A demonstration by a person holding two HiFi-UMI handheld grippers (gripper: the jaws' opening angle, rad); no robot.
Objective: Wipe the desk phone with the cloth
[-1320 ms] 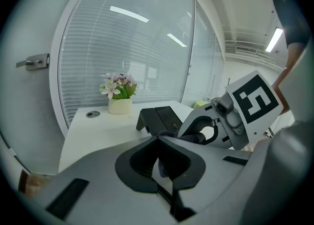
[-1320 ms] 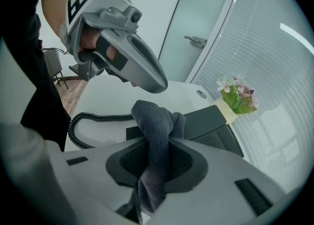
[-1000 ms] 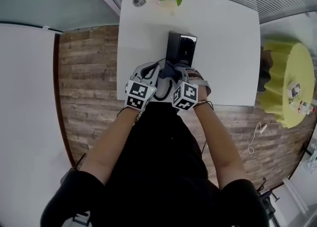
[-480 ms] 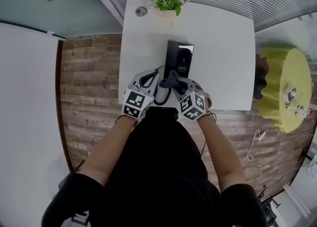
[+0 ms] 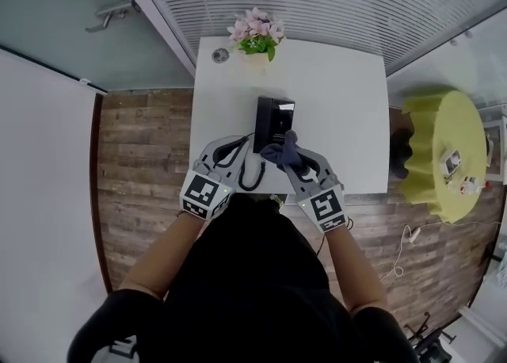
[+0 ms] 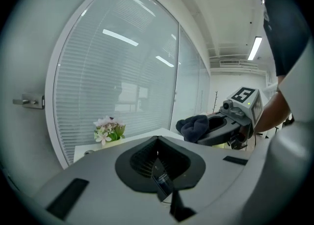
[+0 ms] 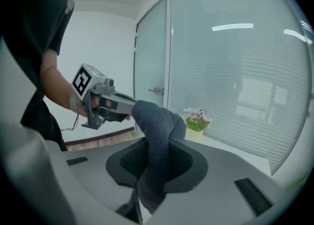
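Observation:
The black desk phone (image 5: 274, 117) stands on the white table (image 5: 341, 108). My right gripper (image 5: 287, 155) (image 7: 156, 170) is shut on a dark blue cloth (image 5: 281, 150) (image 7: 158, 130), and the bunched cloth sits at the phone's near end. In the left gripper view the cloth (image 6: 194, 126) sticks out of the right gripper (image 6: 230, 121). My left gripper (image 5: 230, 149) (image 6: 160, 172) is to the left of the phone, shut on a thin black piece that looks like the handset (image 6: 162, 183). A coiled cord (image 5: 252, 173) hangs by it.
A pot of pink flowers (image 5: 255, 35) and a small round disc (image 5: 220, 55) stand at the table's far edge, below a window with blinds. A yellow round stool (image 5: 444, 151) with small items is to the right. Wooden floor surrounds the table.
The head view has swung up towards the window. Both grippers' cubes have drawn back to the table's near edge and spread apart. The cloth stays by the phone's near end.

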